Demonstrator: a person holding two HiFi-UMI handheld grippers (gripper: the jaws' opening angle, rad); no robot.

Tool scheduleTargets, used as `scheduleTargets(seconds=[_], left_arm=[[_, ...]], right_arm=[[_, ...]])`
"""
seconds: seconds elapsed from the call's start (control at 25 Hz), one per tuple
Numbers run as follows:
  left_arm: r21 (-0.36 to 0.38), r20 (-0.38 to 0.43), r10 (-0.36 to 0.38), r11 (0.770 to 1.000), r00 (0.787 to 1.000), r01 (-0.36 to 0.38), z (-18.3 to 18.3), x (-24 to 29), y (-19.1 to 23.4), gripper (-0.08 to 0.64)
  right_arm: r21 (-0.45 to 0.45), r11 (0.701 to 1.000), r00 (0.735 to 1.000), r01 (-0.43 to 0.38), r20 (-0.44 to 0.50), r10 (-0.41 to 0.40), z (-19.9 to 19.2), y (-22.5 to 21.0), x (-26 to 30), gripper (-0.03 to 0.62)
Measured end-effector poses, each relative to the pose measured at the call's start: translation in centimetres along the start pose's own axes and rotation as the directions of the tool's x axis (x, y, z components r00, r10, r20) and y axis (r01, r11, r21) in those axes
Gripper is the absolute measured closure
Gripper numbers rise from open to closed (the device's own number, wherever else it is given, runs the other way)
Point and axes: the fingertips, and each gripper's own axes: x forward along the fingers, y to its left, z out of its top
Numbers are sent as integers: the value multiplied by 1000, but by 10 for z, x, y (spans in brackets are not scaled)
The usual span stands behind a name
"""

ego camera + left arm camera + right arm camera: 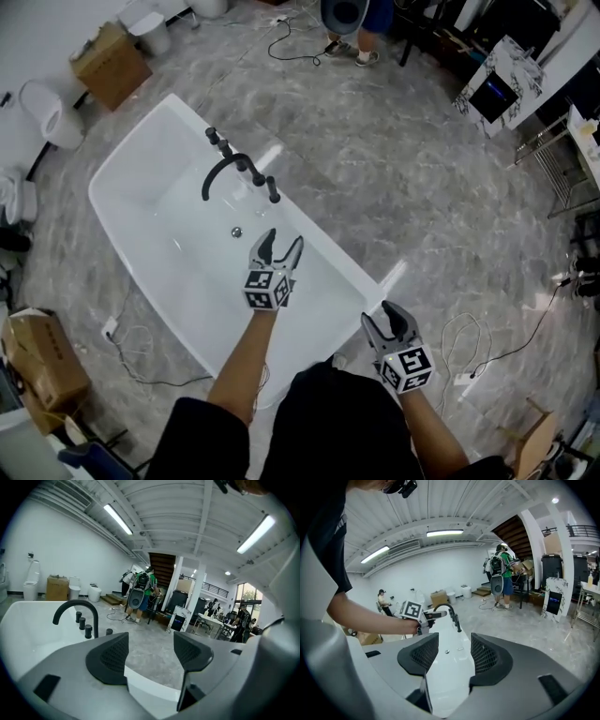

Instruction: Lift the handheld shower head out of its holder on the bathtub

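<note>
I read the handheld shower head (273, 191) as the black upright piece at the near end of the row of black fittings on the far rim of the bathtub (167, 246). It seems to be seated in its holder, just beside a knob and the arched faucet spout (221, 172), though it is too small for me to be certain which piece it is. My left gripper (277, 249) hangs over the basin a little short of that piece, with its fingers apart and nothing between them. My right gripper (393, 322) is well back near the tub's near end, its fingers also spread and empty. To do this well, I would ease the left gripper forward and toward the rim, then turn it so one pad sits on each side of the upright body. I would close only once the piece is centred deep between the pads, not at the tips. The lift should go straight up along the holder's axis, slowly, since a hose likely trails below and a tilted pull could bind. I would also stay clear of the knob and spout alongside.
</note>
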Motion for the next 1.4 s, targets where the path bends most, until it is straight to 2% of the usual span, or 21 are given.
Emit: scheduleTargets(seconds=[0.28,0.52,0.68,0.96,1.16,1.28,1.4], left_arm=[[-7,-77,68,998,995,-68,-44,45,56,279],[-21,-78,133,991,988,-135,-47,86,103,279],[-61,-48,146,987,988,-149,-44,114,120,279],[-76,-109,199,975,974,-207,-57,147,163,270],[-2,-160,221,974,962,-225,-73,172,177,269],[11,-151,226,974,962,-227,-71,186,181,270],[56,-159,215,976,964,-208,-68,194,183,270]], right_arm=[[15,999,998,-39,-52,40,-5,-5,42,403],[-3,997,994,-73,-81,72,-6,-7,72,402],[-3,995,990,-104,-100,103,-10,-7,93,402],[4,988,982,-153,-108,153,-16,8,115,402],[23,985,976,-172,-133,173,-38,5,118,402],[31,984,972,-178,-150,180,-47,1,118,402],[27,985,972,-171,-155,174,-48,-1,117,402]])
